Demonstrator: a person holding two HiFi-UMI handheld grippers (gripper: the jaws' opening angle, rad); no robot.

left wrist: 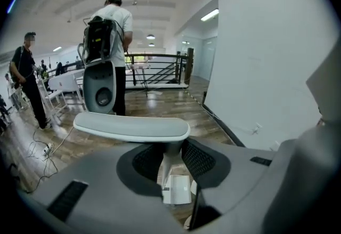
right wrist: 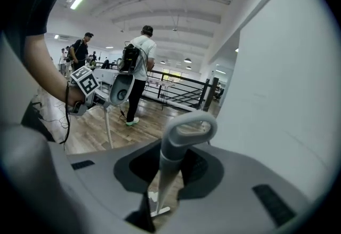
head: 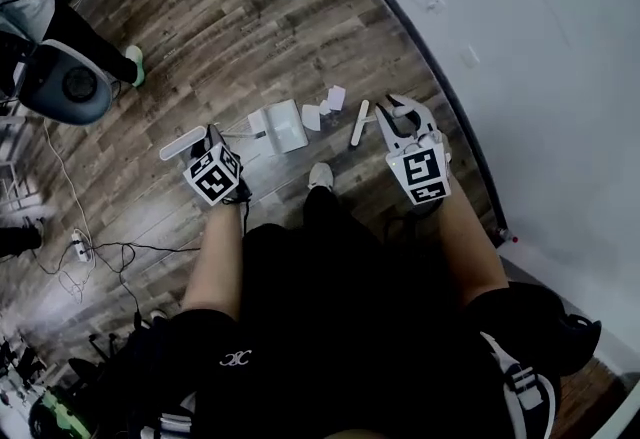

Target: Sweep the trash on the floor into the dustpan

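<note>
Both long tools are clamped: the jaws of the left gripper (left wrist: 171, 159) pinch the pale grey dustpan stem (left wrist: 133, 126) below its flat crossbar top, and those of the right gripper (right wrist: 173, 166) squeeze the grey loop-ended broom handle (right wrist: 187, 131). On the brown wood-plank floor (head: 250, 17), white paper scraps (head: 312, 117) lie between the white plastic dustpan (head: 280, 125) and the narrow white brush head (head: 360, 122), near a white wall (head: 540, 47).

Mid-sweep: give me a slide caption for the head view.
Left gripper holds the dustpan, right gripper the broom, paper scraps between them on wood floor.
</note>
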